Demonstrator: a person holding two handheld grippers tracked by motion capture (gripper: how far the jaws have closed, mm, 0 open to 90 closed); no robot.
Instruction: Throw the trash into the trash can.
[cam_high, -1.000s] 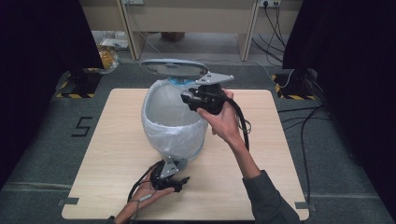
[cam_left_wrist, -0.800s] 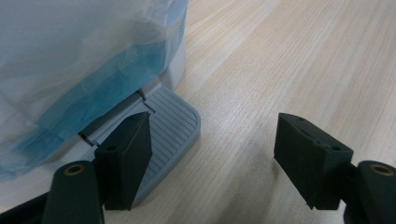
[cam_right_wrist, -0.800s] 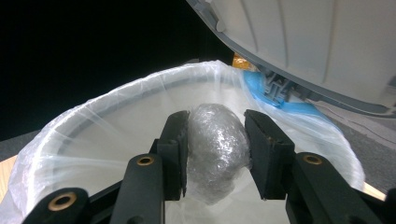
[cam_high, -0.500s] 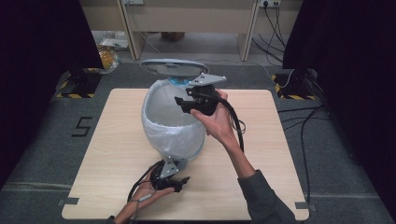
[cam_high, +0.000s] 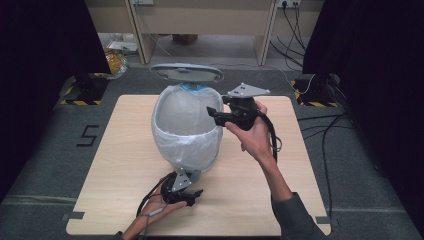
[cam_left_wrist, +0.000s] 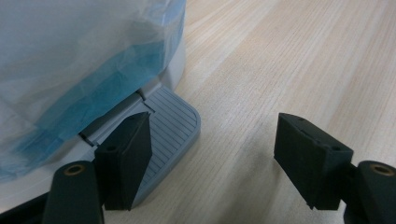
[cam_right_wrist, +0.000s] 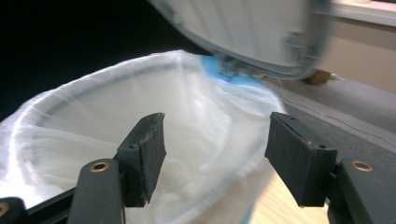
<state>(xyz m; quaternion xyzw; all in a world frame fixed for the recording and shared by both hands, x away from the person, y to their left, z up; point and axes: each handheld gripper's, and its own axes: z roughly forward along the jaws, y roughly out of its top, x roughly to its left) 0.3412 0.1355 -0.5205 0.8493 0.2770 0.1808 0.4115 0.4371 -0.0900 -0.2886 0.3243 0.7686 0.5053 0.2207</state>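
- Pedal bin mid-table, lid up, white liner over rim.
- Left gripper: jaws apart in frame, one jaw on bin's pedal, gripping nothing.
- Right gripper: just been opening, empty, over bin's mouth.
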